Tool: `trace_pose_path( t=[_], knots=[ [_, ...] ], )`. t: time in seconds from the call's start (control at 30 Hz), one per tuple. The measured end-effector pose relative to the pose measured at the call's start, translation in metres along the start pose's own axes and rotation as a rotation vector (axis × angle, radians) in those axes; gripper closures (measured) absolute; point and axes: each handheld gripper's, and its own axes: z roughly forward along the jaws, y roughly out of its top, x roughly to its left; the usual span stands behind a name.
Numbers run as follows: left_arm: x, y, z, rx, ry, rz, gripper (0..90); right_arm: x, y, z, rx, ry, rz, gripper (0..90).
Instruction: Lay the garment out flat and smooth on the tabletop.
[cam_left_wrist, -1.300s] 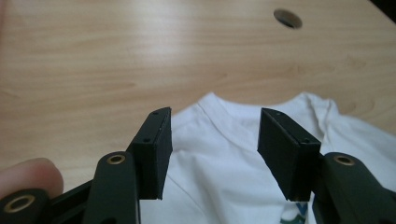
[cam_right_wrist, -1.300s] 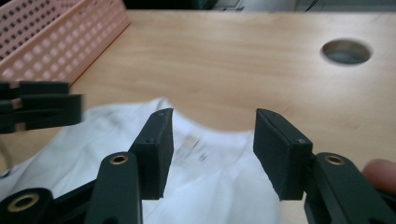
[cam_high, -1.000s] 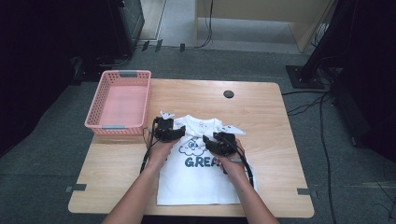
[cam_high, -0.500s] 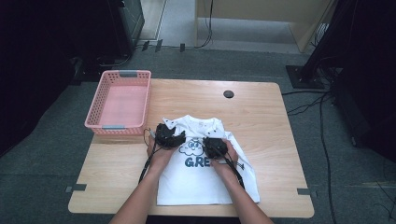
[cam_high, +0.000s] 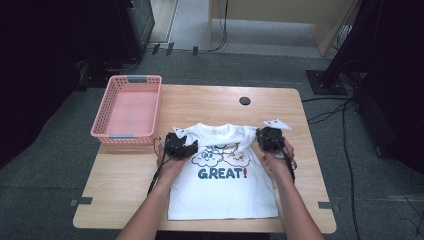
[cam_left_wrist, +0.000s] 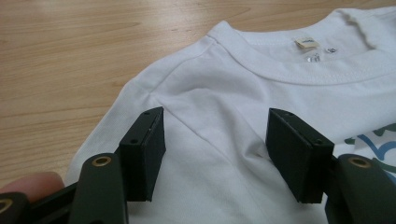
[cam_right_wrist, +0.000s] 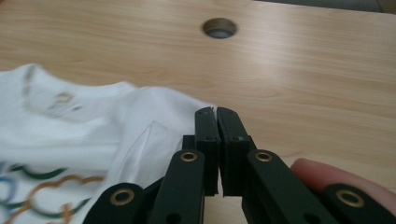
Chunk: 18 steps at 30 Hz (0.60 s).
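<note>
On the near half of the wooden table (cam_high: 210, 102) the white T-shirt (cam_high: 222, 192) lies face up and mostly flat, collar pointing away from me, its "GREAT!" print showing. My left gripper (cam_high: 181, 146) sits over the shirt's left shoulder with its jaws spread, the pads standing apart above the shoulder seam (cam_left_wrist: 187, 122) and pinching nothing. My right gripper (cam_high: 270, 139) has just been closing; its jaws are now pressed together at the shirt's right shoulder, and cloth bunches against them (cam_right_wrist: 154, 140), so I judge they pinch a fold of the sleeve, though the pads hide the fabric itself.

I expect the shirt to be light, limp and quick to wrinkle or drag. It should give no resistance, but a thin pinch may slip out. The seams at shoulder and collar are thicker, so I would take hold there.

The tabletop is smooth, bare wood with a cable hole (cam_high: 244, 100) at the far side. A pink basket (cam_high: 128, 111) stands empty at the far left corner. Grey carpet and dark equipment surround the table.
</note>
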Motion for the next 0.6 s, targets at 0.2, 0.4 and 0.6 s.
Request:
trace_pose_path(
  t=[0.2, 0.4, 0.6],
  knots=[
    [0.000, 0.000, 0.000, -0.001, 0.002, -0.001, 38.6, -0.047, 0.007, 0.006, 0.004, -0.109, 0.136, 73.3],
    [-0.002, 0.000, 0.001, 0.002, 0.017, 0.011, 38.6, -0.025, 0.007, -0.012, -0.048, 0.041, 0.136, 59.1],
    [-0.002, 0.000, 0.000, 0.004, 0.019, 0.015, 38.6, 0.037, -0.025, -0.001, -0.004, 0.111, -0.037, 49.8]
  ],
)
